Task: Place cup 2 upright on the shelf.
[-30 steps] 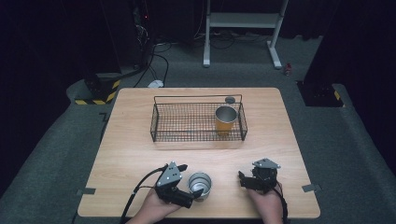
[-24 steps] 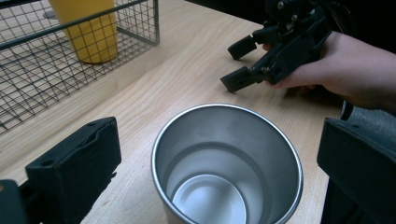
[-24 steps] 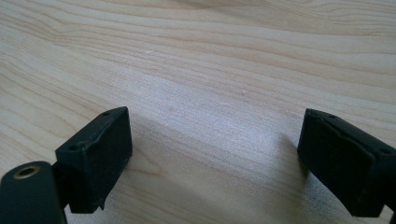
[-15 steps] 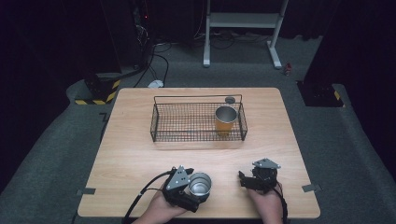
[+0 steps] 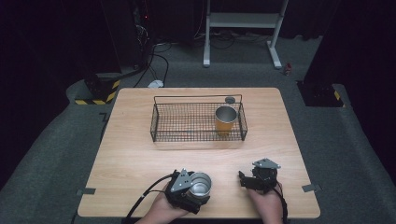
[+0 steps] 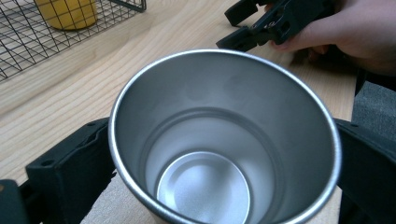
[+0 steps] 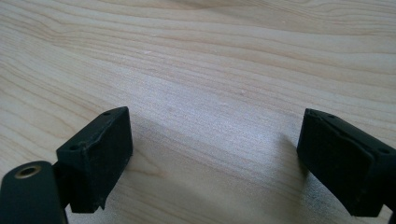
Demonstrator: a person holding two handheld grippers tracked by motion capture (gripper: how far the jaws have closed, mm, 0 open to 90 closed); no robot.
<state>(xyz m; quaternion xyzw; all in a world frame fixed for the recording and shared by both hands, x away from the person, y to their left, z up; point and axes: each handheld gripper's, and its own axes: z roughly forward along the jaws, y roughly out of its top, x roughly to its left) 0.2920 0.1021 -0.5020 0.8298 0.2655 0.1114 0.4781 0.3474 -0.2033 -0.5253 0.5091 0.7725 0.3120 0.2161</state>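
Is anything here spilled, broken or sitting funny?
Nothing stands out. The steel cup between the left gripper jaws is empty and undented. The yellow cup stands upright in the wire basket. The right gripper rests open on the bare table.

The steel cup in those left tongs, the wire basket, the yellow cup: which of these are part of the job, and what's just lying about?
Likely in the job:
- steel cup, gripped by the left tongs
- wire basket
- yellow cup standing in the basket
- right tongs, open, over bare table

Just lying about:
- small dark disc behind the basket
- stand on the floor
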